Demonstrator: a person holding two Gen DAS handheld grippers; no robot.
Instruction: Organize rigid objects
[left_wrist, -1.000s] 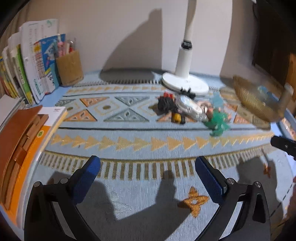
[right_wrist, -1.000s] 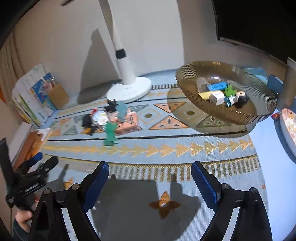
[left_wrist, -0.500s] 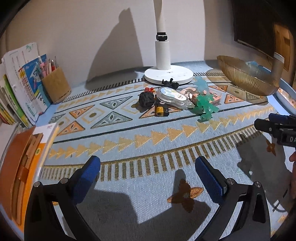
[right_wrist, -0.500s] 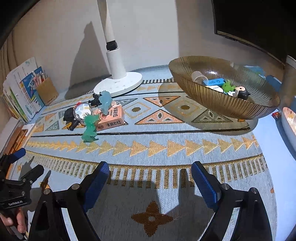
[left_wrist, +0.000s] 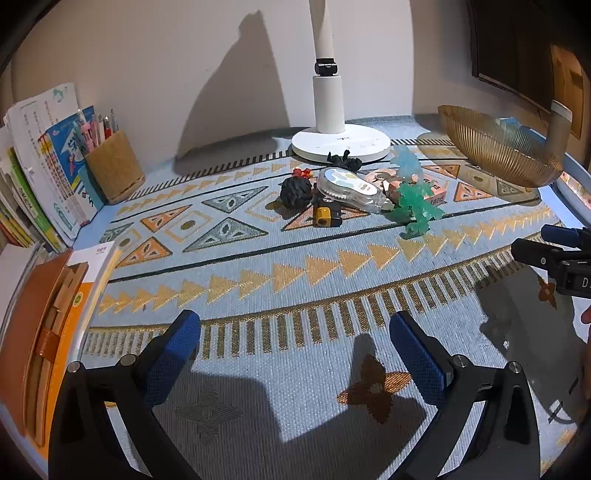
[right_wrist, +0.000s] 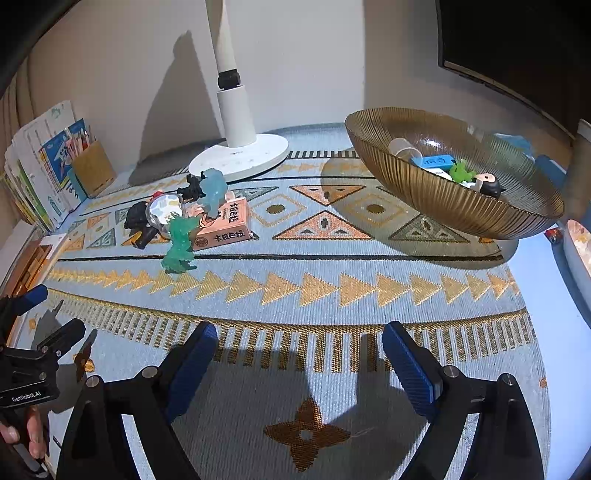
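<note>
Left wrist: left hand-held gripper jaws apart, empty, over the table; toy pile well ahead.
Right wrist: right hand-held gripper jaws wide, empty; pile ahead-left, ribbed bowl ahead-right holding small toys.

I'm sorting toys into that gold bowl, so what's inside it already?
In the bowl, the right wrist view shows a clear cup, a blue box, a green toy and a dark-haired figure. The near wall hides the bottom.
</note>
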